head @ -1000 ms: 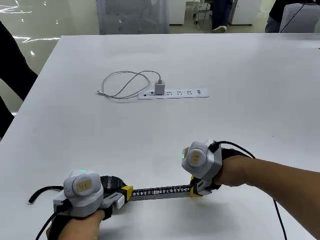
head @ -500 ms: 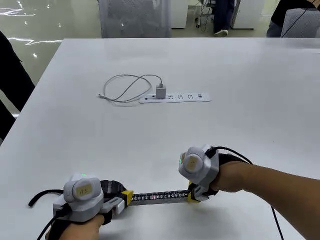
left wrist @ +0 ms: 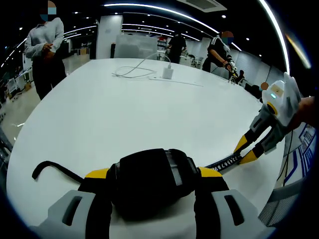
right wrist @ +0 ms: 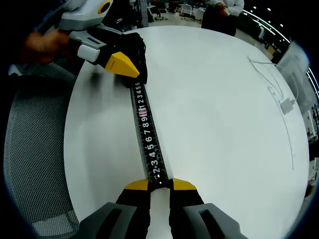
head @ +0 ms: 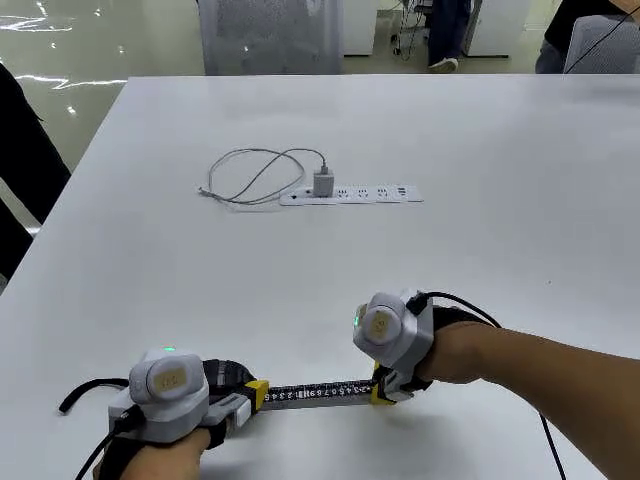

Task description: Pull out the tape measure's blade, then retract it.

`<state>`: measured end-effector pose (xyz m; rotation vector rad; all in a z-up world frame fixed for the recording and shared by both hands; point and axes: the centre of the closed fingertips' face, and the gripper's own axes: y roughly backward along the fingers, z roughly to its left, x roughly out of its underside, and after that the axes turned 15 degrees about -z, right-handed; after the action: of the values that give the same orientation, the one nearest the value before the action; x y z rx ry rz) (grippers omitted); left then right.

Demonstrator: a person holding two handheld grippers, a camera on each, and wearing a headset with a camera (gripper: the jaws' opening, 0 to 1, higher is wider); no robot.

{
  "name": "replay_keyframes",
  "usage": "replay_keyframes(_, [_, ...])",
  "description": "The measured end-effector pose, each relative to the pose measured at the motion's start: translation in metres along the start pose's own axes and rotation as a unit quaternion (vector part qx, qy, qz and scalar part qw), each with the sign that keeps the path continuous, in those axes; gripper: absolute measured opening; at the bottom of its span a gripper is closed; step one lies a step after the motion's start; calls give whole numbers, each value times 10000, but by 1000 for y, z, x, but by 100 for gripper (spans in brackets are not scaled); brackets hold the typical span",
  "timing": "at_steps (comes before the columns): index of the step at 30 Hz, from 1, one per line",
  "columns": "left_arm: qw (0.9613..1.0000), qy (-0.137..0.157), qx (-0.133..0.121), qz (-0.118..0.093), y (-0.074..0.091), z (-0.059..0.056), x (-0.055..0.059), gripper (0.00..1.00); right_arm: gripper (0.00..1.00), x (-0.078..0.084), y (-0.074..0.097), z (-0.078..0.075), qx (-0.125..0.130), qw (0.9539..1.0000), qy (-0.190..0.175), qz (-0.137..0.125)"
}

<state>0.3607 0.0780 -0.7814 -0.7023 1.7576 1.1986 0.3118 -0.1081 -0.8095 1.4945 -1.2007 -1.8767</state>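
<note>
- At the near left of the white tabletop [head: 450, 150], the left gripper [head: 245, 398] lies low, its yellow-tipped jaws clamped around the black tape measure [left wrist: 149, 181].
- From the case, the blade [head: 315, 389] runs rightward, flat along the tabletop, with its printed numbers facing up.
- Farther back, near the middle of the tabletop, a looped grey cable [head: 250, 175] leads to a charger plug [head: 323, 183] seated in a white power strip [head: 350, 194].
- At the near right, the right gripper [head: 383, 392] pinches the blade's free end between its closed jaws, well apart from the case.
</note>
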Motion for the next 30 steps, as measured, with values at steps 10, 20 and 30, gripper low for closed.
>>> replay_keyframes(10, [10000,7,8,13,0,0,0,63,9,-6,-4,2,-44,10000,26,-13])
replay_keyframes(20, [10000,13,15,18,1,0,0,63,9,-10,-7,4,-53,10000,11,-56])
replay_keyframes(30, [10000,21,10,8,1,0,0,63,9,-16,-11,6,-46,9999,114,-63])
